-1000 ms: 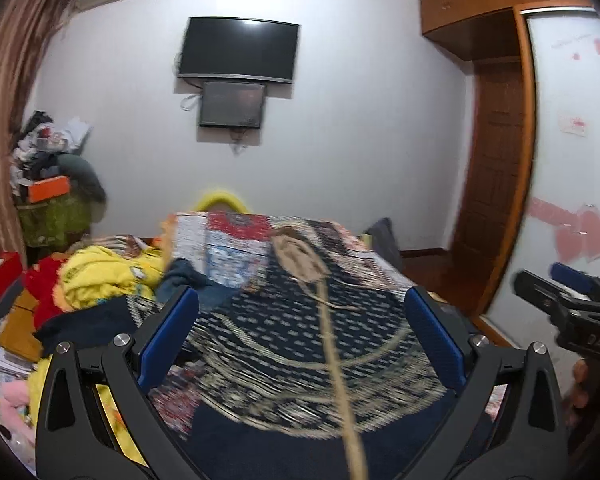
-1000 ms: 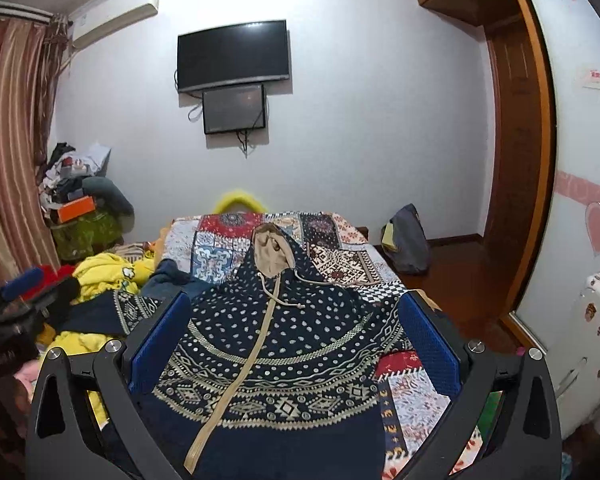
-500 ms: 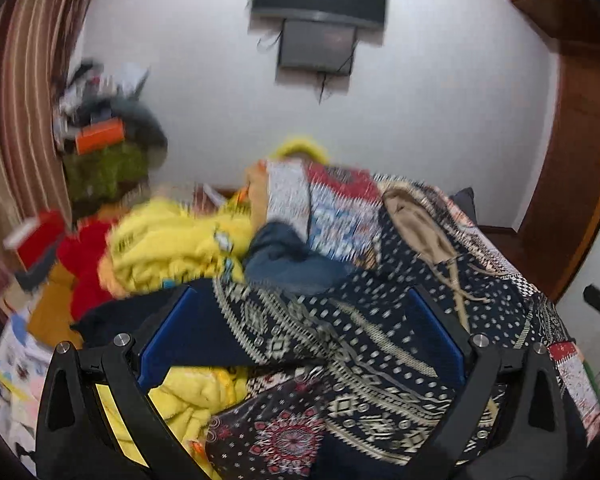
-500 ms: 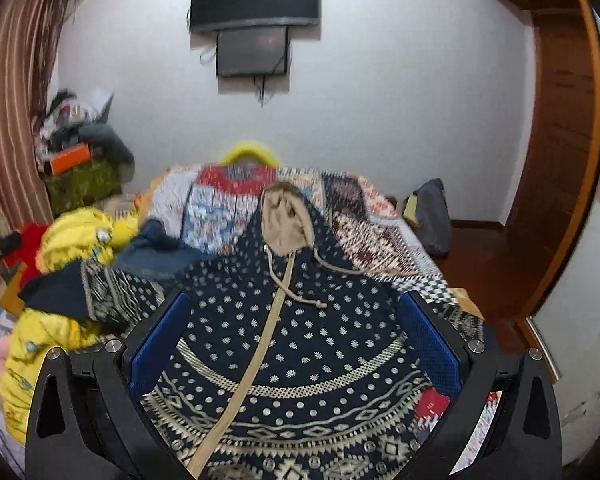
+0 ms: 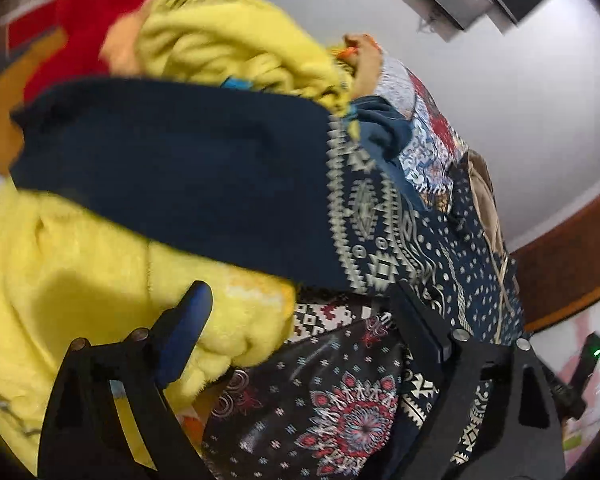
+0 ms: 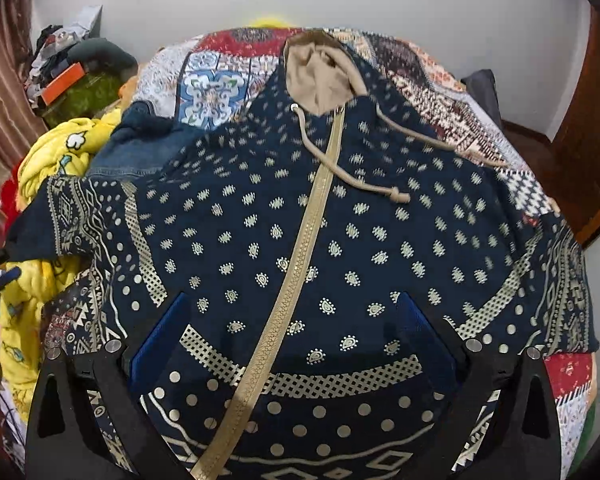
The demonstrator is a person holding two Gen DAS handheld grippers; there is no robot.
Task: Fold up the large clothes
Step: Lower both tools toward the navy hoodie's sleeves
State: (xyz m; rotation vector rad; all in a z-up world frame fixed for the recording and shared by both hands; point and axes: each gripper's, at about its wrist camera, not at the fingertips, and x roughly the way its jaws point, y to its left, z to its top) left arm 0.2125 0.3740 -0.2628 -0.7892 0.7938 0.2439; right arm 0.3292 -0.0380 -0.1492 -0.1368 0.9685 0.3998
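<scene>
The hoodie (image 6: 340,240) ahead of the right gripper (image 6: 292,312) is matt knit cloth with a woven tan zipper band (image 6: 300,256). Left of the left gripper (image 5: 296,304), the yellow blanket (image 5: 60,280) looks fuzzy, plush.

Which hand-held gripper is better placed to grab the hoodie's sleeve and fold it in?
Left. The left hand-held gripper is open, pointed at the sleeve draped over the yellow blankets. The right hand-held gripper, also open, hovers above the hoodie mid-chest by the zipper, farther from either sleeve.
</scene>
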